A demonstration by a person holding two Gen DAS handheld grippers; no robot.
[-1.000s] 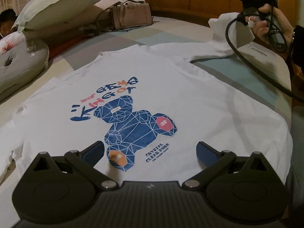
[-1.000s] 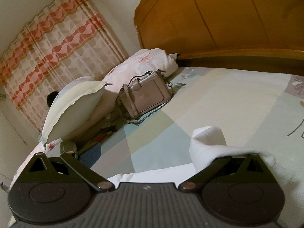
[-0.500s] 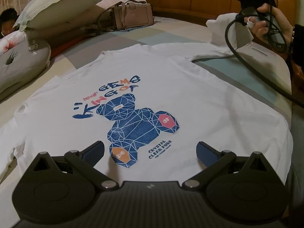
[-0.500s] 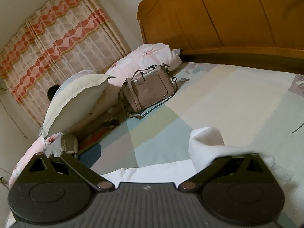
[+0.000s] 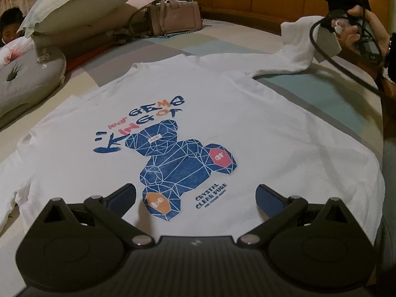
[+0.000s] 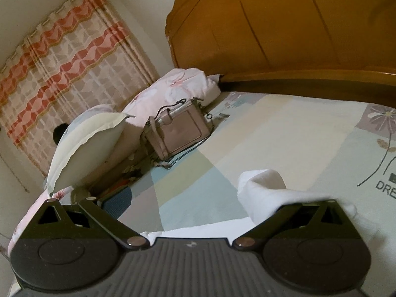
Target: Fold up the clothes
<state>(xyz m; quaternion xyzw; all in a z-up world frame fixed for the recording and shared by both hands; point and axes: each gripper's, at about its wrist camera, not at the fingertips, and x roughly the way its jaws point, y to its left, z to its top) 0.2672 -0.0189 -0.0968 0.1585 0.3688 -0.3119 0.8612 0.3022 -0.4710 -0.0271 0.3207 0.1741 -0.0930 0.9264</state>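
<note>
A white T-shirt (image 5: 247, 123) with a blue bear print lies flat, print side up, on the bed. My left gripper (image 5: 195, 195) hovers open just above its near hem, with nothing between the blue pads. At the far right, one sleeve (image 5: 294, 39) is raised off the sheet beside a hand (image 5: 358, 29) that holds the right gripper. In the right wrist view my right gripper (image 6: 195, 200) has its jaws spread wide. The sleeve end (image 6: 264, 188) drapes over and hides its right finger.
A pink handbag (image 5: 173, 17), a pale pillow (image 5: 81, 5) and a grey cushion (image 5: 24, 79) sit along the bed's far left side. A person (image 5: 11, 24) is at the far left edge. The wooden headboard (image 6: 297, 37) bounds the back. A black cable (image 5: 346, 74) hangs at the right.
The right gripper has swayed slightly, with the sleeve end still draped on its right finger. The left gripper has barely shifted over the hem.
</note>
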